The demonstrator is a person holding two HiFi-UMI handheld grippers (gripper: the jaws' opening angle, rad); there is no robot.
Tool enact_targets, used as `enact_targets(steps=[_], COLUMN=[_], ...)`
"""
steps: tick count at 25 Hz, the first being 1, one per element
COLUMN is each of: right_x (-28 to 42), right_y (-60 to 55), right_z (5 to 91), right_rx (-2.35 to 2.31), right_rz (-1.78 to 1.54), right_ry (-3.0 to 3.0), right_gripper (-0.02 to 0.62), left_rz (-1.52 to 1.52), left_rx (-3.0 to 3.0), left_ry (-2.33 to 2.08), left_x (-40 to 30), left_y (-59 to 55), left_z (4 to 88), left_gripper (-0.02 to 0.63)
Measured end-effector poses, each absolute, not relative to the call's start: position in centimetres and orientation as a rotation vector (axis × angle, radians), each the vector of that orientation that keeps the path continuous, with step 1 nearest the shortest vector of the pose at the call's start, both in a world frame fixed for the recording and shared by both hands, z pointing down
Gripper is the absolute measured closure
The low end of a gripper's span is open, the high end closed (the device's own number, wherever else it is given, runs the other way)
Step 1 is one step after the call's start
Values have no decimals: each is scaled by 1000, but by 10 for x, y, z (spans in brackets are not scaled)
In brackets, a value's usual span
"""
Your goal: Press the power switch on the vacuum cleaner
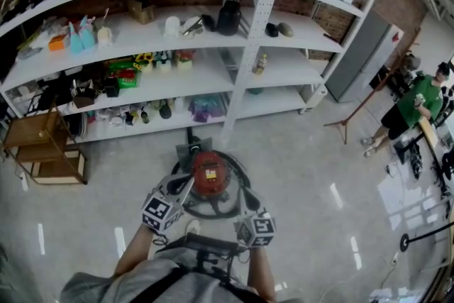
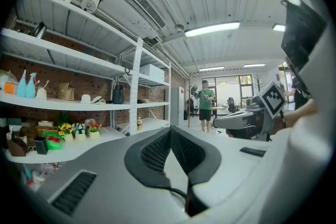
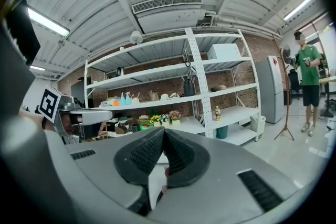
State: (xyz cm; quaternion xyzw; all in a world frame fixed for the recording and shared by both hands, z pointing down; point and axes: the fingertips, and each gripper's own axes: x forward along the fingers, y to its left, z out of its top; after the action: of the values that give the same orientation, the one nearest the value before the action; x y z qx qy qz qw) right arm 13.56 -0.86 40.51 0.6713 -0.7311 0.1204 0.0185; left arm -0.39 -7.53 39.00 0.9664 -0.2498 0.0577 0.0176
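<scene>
The vacuum cleaner point(image 1: 211, 174) is a red drum on a dark round base, standing on the floor straight ahead of me in the head view. My left gripper point(image 1: 189, 183) is held over its near left side, jaws shut and empty. My right gripper point(image 1: 250, 196) hangs at its near right edge, also shut with nothing in it. I cannot make out the power switch. In the left gripper view the black pads point(image 2: 157, 152) meet at the tip and the camera faces the shelves, not the vacuum. The right gripper view shows the same closed pads point(image 3: 181, 157).
A tall white shelving rack point(image 1: 262, 46) full of small items runs behind the vacuum. A wooden crate point(image 1: 42, 145) stands at the left. A grey cabinet point(image 1: 365, 57), a coat stand point(image 1: 355, 113) and a person in green point(image 1: 415, 106) are at the right.
</scene>
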Motion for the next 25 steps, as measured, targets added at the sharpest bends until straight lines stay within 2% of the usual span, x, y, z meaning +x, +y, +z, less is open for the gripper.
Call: enact_targets(steps=[25], right_x=[121], right_y=[-2], right_z=[408], right_rx=[2058], right_rz=[370], right_ry=[-2283], right_gripper=[585], left_rz=[187], left_rx=[2993], left_ry=[-767], left_x=[-11], left_y=[-68], left_z=[395], left_gripper=[600])
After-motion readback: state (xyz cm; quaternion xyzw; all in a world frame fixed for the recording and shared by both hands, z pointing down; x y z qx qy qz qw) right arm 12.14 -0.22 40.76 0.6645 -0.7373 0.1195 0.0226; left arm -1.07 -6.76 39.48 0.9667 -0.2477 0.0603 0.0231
